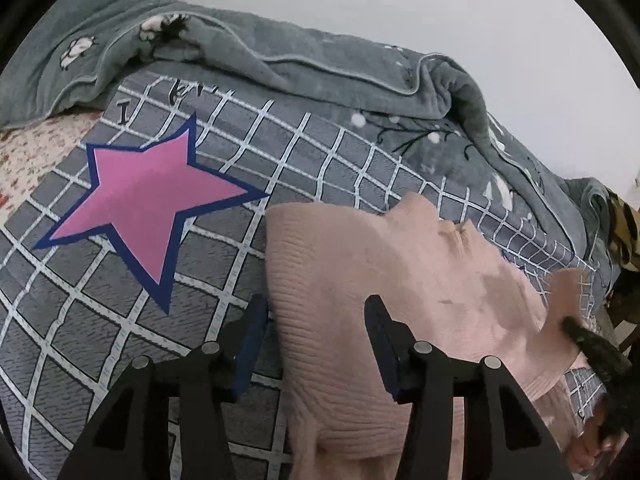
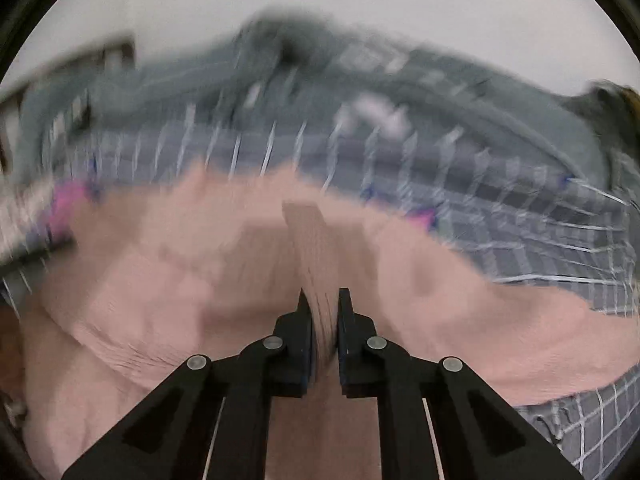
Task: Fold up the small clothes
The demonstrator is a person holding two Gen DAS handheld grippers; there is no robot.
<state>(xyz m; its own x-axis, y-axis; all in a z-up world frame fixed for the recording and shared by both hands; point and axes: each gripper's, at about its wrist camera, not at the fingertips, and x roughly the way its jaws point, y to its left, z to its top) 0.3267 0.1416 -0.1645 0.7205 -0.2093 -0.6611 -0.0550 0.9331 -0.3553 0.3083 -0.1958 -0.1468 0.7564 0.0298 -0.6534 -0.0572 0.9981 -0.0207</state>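
A small pink knit garment (image 1: 384, 280) lies on a grey checked bedspread (image 1: 100, 320). My left gripper (image 1: 316, 312) is open, its jaws standing wide over the garment's left edge and holding nothing. My right gripper (image 2: 324, 300) is shut on a strip of the pink garment (image 2: 316, 264), which stands up between its jaws above the rest of the cloth (image 2: 160, 280). The right wrist view is blurred by motion. The right gripper's tip (image 1: 592, 344) shows at the garment's right side in the left wrist view.
A pink star with a blue border (image 1: 148, 204) is printed on the bedspread left of the garment. A crumpled grey blanket (image 1: 320, 68) lies along the far side by a white wall. A camouflage-patterned item (image 1: 624, 236) sits at the far right.
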